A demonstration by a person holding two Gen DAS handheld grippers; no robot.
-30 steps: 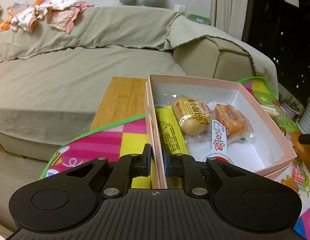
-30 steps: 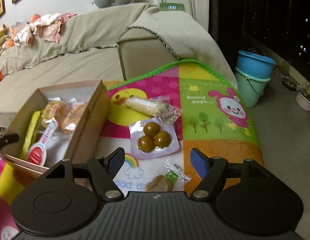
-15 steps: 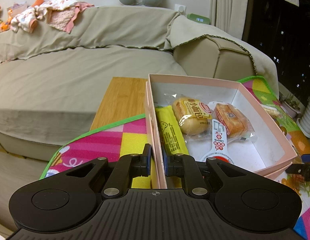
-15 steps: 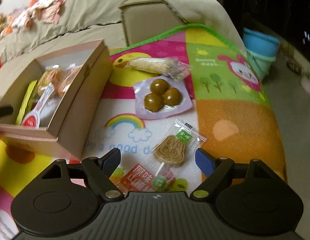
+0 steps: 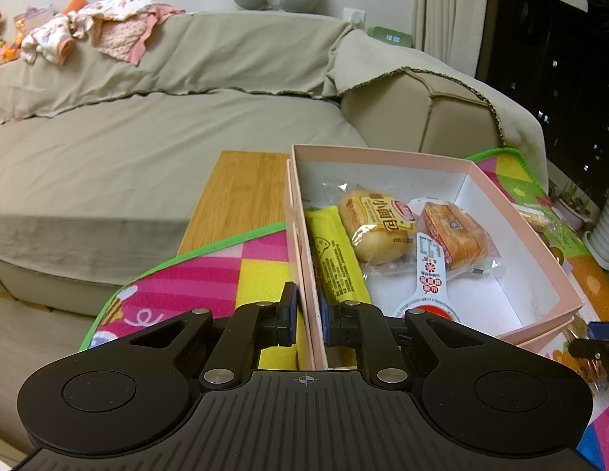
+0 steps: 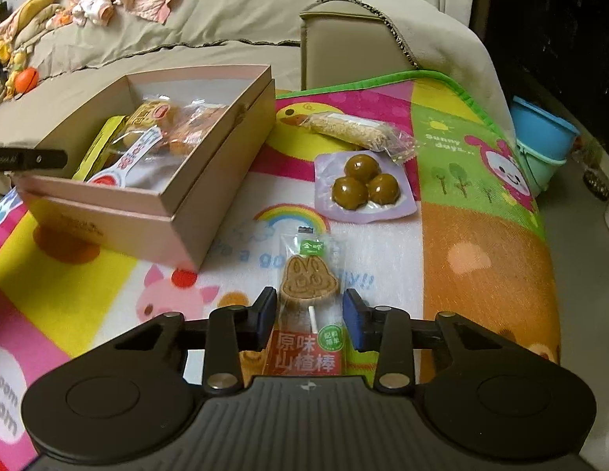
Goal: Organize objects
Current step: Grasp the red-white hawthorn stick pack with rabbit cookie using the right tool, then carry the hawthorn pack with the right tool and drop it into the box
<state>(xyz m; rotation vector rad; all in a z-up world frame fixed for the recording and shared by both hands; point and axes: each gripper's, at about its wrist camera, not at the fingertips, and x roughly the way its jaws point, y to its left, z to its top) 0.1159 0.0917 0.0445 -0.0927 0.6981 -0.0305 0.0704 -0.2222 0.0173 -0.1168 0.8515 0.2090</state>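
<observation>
- L wrist view: no real change vs 1 s ago. Left gripper (image 5: 306, 316) stays clamped on near-left wall of the pink box (image 5: 500, 192), one pad outside, one inside — looks like it's steadying the box for loading.
- Box already has a bun pack (image 5: 377, 225), orange cake pack (image 5: 455, 235), yellow pack (image 5: 335, 259) and a red-white spoon-shaped pack (image 5: 428, 278).
- New here: a dark finger of the other gripper shows at the right edge beside the box; cut off, can't read more.
- R wrist view: big change. Right gripper (image 6: 309, 320) has dropped low over the mat (image 6: 481, 243) and narrowed; 1 s ago it was high and wide. Now it straddles the bunny lollipop (image 6: 309, 280), in its wrapper, on the mat just right of the box.
- Fingers not closed, gaps both sides — nothing gripped yet. Likely next pick → box.
- Hidden: the wrapper's lower end runs under the gripper body; pad-to-wrapper contact unclear.
- Still out on the mat: brown balls pack (image 6: 363, 184), wrapped roll (image 6: 351, 131).
</observation>
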